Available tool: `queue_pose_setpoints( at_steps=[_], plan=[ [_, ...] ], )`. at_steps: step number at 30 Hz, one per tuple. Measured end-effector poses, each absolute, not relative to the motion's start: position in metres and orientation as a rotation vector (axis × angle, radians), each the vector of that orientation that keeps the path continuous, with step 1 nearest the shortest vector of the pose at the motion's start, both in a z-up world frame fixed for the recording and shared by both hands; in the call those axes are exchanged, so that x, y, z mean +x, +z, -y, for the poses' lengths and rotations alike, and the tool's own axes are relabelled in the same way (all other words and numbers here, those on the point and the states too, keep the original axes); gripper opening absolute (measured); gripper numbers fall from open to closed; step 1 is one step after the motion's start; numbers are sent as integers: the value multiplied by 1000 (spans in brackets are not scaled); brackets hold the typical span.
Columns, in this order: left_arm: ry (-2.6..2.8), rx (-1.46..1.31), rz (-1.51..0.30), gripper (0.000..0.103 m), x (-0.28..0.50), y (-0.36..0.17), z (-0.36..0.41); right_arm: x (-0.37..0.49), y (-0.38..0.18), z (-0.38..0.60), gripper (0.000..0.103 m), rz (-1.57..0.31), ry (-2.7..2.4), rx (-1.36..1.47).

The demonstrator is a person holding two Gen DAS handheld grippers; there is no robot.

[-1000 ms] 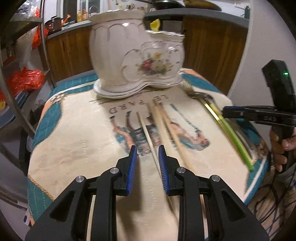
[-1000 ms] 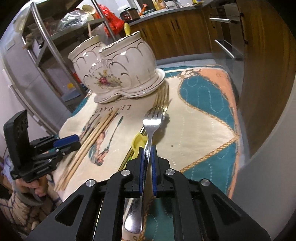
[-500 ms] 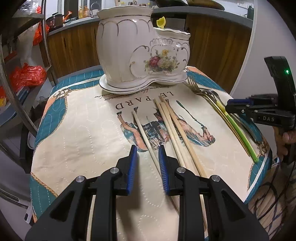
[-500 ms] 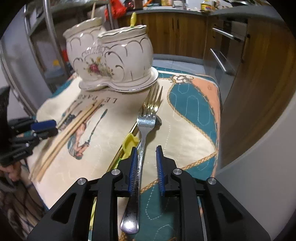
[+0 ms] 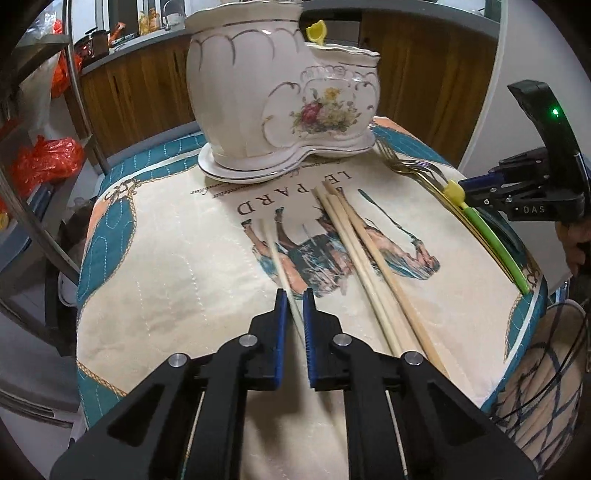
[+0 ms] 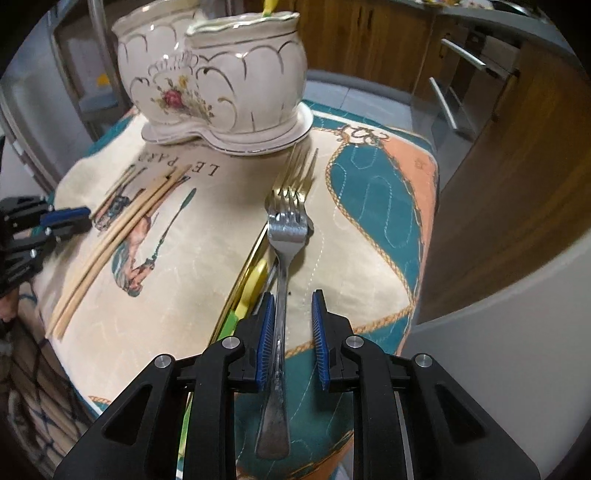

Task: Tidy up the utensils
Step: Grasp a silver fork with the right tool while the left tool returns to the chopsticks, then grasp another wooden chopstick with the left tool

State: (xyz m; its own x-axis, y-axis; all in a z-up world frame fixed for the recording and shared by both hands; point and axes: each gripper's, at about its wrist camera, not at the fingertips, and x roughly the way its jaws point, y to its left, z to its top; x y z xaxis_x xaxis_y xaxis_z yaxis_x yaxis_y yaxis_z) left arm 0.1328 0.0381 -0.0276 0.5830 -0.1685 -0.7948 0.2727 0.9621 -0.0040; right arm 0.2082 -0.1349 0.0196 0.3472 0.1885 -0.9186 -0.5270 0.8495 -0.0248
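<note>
A white floral ceramic utensil holder (image 5: 280, 85) stands at the far side of the cloth-covered table (image 5: 159, 266); it also shows in the right wrist view (image 6: 221, 74). My left gripper (image 5: 293, 306) has narrowed around a single pale chopstick (image 5: 275, 258), with a small gap still showing between the pads. Three more chopsticks (image 5: 365, 251) lie to its right. My right gripper (image 6: 293, 310) is open around the handle of a steel fork (image 6: 284, 254) that lies on the cloth. A yellow-green plastic utensil (image 6: 251, 288) and gold forks (image 6: 299, 173) lie beside it.
The table edge drops off near both grippers. Wooden cabinets (image 6: 498, 177) stand close on the right. A metal shelf rack with red bags (image 5: 44, 162) stands on the left. The holder has a yellow utensil tip (image 5: 317, 31) sticking out.
My right gripper opened and let the steel fork down onto the cloth. My left gripper narrowed around the single chopstick and moved closer to the holder.
</note>
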Motion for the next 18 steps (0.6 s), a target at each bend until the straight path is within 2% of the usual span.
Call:
queue_pose_setpoints(
  at_steps=[2,6,18],
  plan=[
    [-248,126,-921,8,135,-27,-39,216,20,127,20,-1167,485,-382],
    [-254,135,-954,8,140,-26,-42,223,20,121,9,-1230,532,-405],
    [-252,107,-1015,11,139,-18,-74,227,26,146,6,-1199,559,-237]
  ],
)
